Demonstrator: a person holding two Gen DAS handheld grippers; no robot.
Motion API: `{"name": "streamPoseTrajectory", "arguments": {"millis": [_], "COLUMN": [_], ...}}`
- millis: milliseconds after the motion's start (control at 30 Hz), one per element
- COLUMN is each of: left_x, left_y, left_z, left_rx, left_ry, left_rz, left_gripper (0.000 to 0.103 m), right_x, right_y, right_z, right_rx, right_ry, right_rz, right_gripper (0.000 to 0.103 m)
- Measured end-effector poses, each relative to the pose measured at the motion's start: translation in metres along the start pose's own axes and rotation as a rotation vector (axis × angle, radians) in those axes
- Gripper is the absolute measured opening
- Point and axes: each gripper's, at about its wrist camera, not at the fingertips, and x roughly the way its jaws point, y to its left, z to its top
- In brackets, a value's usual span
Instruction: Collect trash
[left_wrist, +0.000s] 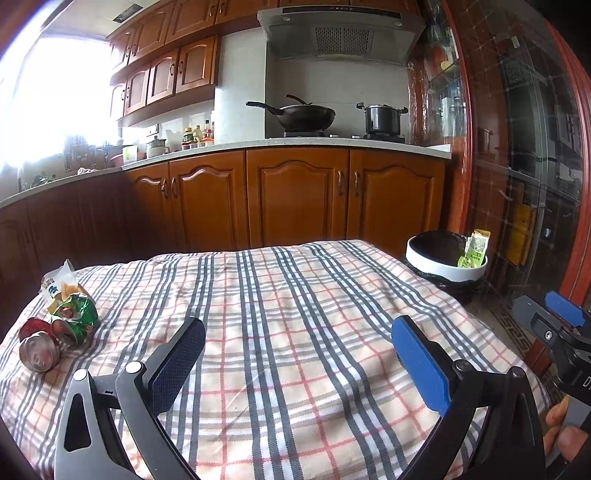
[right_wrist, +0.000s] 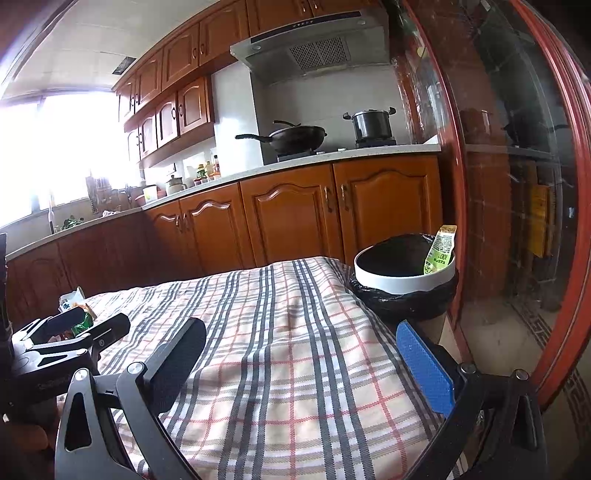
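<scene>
Kitchen cupboards back our checked tabletop (left_wrist: 295, 332); the bin (left_wrist: 445, 264) stands off its far right corner. Crushed cans (left_wrist: 38, 350) and wrappers (left_wrist: 72, 312) lie far left: light, dented, best pinched across the body. Both our grippers, left gripper (left_wrist: 297, 354) and right gripper (right_wrist: 301, 360), hold their jaws apart, empty.
</scene>
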Motion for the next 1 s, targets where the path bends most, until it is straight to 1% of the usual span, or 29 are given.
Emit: {"name": "streamPoseTrajectory", "arguments": {"millis": [1000], "left_x": [-0.0001], "left_y": [0.0007], "left_z": [-0.0005], "left_rx": [0.002], "left_ry": [0.003], "left_rz": [-0.008], "left_gripper": [0.101], "right_x": [-0.0014], "right_y": [0.0011], "right_z": [0.0024], "right_rx": [0.001], "right_ry": [-0.007], "right_rz": [0.009], "right_gripper": [0.103]}}
